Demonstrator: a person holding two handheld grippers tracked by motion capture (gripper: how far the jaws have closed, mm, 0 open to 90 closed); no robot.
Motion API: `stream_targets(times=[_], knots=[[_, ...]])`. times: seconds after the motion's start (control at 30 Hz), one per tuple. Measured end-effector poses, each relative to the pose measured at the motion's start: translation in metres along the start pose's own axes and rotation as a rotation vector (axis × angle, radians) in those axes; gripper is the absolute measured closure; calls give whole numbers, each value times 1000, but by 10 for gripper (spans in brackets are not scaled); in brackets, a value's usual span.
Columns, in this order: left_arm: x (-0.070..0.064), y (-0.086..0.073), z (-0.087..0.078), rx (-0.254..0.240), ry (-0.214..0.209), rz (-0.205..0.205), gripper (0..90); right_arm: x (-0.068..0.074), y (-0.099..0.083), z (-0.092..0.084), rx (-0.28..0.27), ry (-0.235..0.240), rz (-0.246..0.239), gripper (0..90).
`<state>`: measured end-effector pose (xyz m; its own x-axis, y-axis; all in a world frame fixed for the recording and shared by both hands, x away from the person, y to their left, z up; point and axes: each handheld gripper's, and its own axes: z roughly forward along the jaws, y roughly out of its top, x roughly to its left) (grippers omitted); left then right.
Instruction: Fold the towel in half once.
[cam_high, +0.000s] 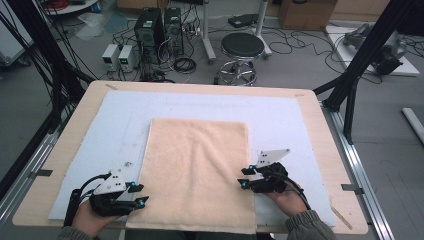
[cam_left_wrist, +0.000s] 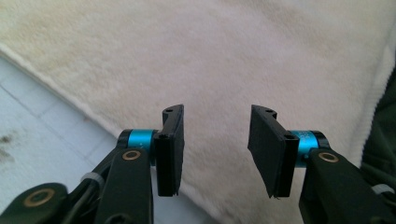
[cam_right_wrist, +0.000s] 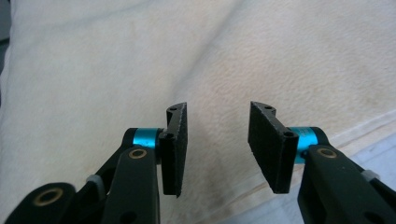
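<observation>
— What is lying in front of the person right now?

— A cream towel (cam_high: 195, 172) is lying flat on the pale blue mat (cam_high: 280, 112) that is covering the wooden worktop (cam_high: 320, 130), with its near edge reaching the worktop's front edge. It looks folded, since a soft ridge is running across it in the right gripper view.

— How is it going to handle?

— I am judging it light, limp and fuzzy. It is showing a short looped pile and a stitched hem along the edge. It is not going to slip much on rubbery pads, but it is going to sag and drape as soon as it is lifted, so one corner alone is going to leave the rest trailing.

— So where should it be taken?

— At the two near corners or side hems, pinching every layer together. The left tool (cam_high: 139, 195) is sitting at the towel's near left edge and the right tool (cam_high: 244, 177) at its right edge, both low over the cloth.

— Are they gripping anything?

— No. On both, the jaws are standing apart with bare towel showing in the gap, and nothing is pinched between the flat black pads (cam_left_wrist: 266, 149).
</observation>
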<state>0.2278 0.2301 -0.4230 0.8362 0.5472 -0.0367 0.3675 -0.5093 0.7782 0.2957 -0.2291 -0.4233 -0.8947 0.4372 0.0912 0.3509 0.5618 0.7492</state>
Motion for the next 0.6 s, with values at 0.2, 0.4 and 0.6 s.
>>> stream_targets(times=[0.2, 0.4, 0.6], knots=[[7, 17, 11, -28, -7, 12, 526, -8, 7, 3, -24, -38, 16, 584], [16, 31, 19, -69, -9, -3, 482, -19, 17, 2, -76, -46, 48, 522], [25, 42, 21, -113, 5, -40, 410, -27, 29, 2, -108, -60, 77, 370]])
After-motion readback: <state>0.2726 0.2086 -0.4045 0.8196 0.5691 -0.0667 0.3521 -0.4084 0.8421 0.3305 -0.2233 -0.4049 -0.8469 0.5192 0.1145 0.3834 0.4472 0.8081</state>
